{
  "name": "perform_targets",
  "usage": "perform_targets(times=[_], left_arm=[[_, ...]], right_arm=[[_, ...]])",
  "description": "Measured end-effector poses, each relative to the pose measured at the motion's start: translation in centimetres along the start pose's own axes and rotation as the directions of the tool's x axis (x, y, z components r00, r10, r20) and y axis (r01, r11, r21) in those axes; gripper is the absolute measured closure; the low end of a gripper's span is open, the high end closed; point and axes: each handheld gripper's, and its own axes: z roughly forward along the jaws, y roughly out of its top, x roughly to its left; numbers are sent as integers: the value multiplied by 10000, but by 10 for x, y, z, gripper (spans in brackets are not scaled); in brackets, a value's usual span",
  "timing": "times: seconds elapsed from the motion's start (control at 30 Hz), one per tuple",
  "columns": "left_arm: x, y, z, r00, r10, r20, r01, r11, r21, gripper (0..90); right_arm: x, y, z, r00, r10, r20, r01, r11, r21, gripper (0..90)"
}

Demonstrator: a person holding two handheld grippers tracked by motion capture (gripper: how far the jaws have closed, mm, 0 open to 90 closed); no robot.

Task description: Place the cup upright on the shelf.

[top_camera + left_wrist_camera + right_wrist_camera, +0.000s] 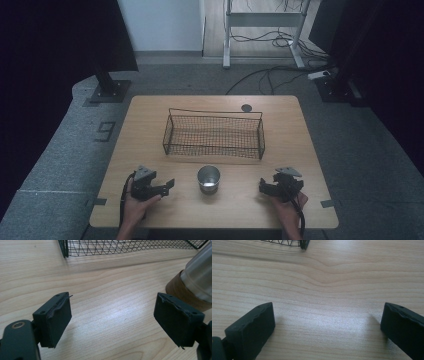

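Both claws are held wide apart and nothing is gripped in either. In the lower left of the high view the left gripper (162,188) is seen resting low over the table (150,115), its jaws turned toward the centre; in the lower right the right gripper (263,186) is mirrored, jaws likewise angled inward. Each is carried by a hand (134,207) coming in from the bottom edge.

Between them, low in the middle of the frame, the metal cup (208,179) is stood upright, apart from both grippers. In the left gripper view the cup (197,282) is caught at the right edge, a brown band showing round its base, just beyond the right-hand jaw and not touched by it. The spread of the jaws looks chosen so that the cup can be taken from the side; that is a judgement, not something seen.

Behind the cup, across the middle of the high view, the wire basket (214,150) is set lengthwise and seems empty, its near rim close to the cup. Its mesh (125,247) is glimpsed along the top of the left gripper view, and a corner of it (303,243) at the top of the right gripper view. The cup is probably placed just in front so that a short lift over the rim is all that is needed. Bare wood is framed between the right gripper's jaws.
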Motion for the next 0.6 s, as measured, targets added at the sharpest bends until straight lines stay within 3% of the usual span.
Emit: perform_targets(times=[0.27,0.4,0.6], left_arm=[[2,1,0,10000,-12,33,12,10000,69,148],[6,3,-6,9998,-182,-38,181,9997,-166,148],[3,3,-6,9997,-117,220,121,9998,-179,148]], right_arm=[[-2,-1,-1,9993,-261,-256,261,9997,-19,0],[-3,-1,-1,9990,-316,-322,315,9995,-16,0],[-4,-1,-1,9984,-390,-410,389,9992,-17,0]])
